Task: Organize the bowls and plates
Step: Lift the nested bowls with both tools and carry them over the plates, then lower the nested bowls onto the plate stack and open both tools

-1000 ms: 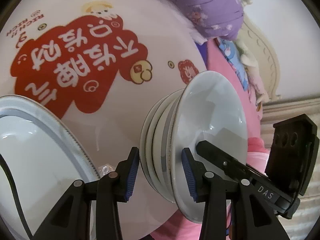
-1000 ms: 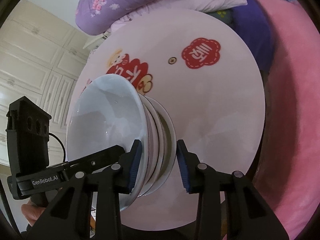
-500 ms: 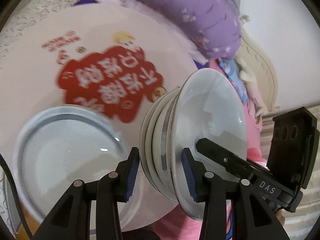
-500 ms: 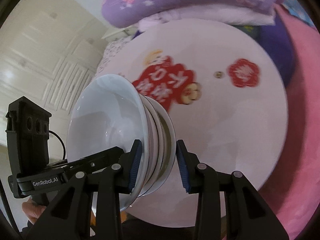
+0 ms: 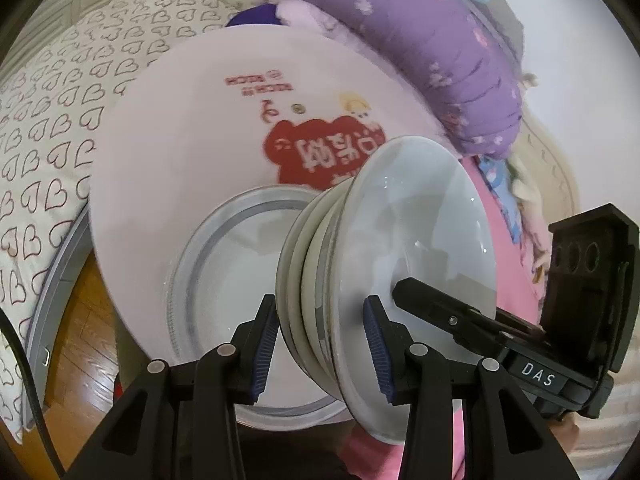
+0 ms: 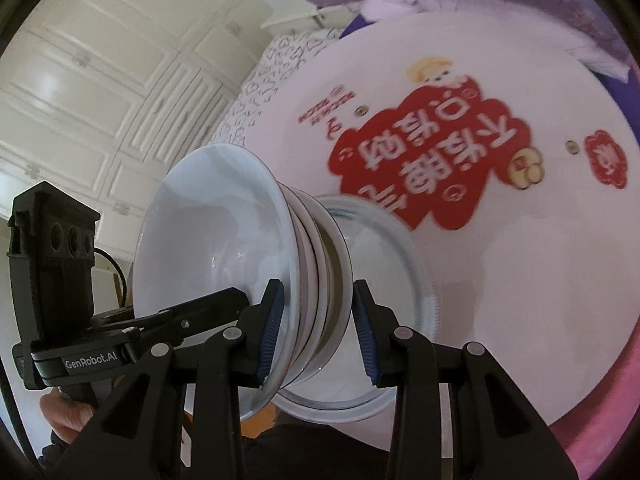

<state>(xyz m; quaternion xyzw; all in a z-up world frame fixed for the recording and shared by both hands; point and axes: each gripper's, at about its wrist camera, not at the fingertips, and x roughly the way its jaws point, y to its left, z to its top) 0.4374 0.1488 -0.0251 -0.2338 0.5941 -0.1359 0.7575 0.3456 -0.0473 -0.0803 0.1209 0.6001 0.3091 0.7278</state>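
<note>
A stack of several white bowls (image 5: 400,260) hangs tilted on its side in the air, gripped from both sides. My left gripper (image 5: 320,344) is shut on the stack's near rim, one pad inside the top bowl and one under the bottom one. My right gripper (image 6: 316,328) is shut on the opposite rim of the same stack (image 6: 224,248). Each gripper shows in the other's view: the right gripper's finger (image 5: 460,320) and the left gripper's finger (image 6: 192,312) reach into the top bowl. Below the stack a large white plate with a grey rim (image 5: 224,280) (image 6: 392,264) lies on the table.
The round white table (image 5: 180,140) carries a red printed graphic (image 6: 420,152). A purple quilt (image 5: 420,40) and pink bedding (image 5: 508,240) lie behind and to the right. A heart-patterned sheet (image 5: 48,120), wooden floor (image 5: 84,340) and white wardrobe doors (image 6: 100,60) are at the left.
Both grippers have carried the bowl stack across the table and slightly up. The large plate has come in from the left edge of the view to lie right under the stack.
</note>
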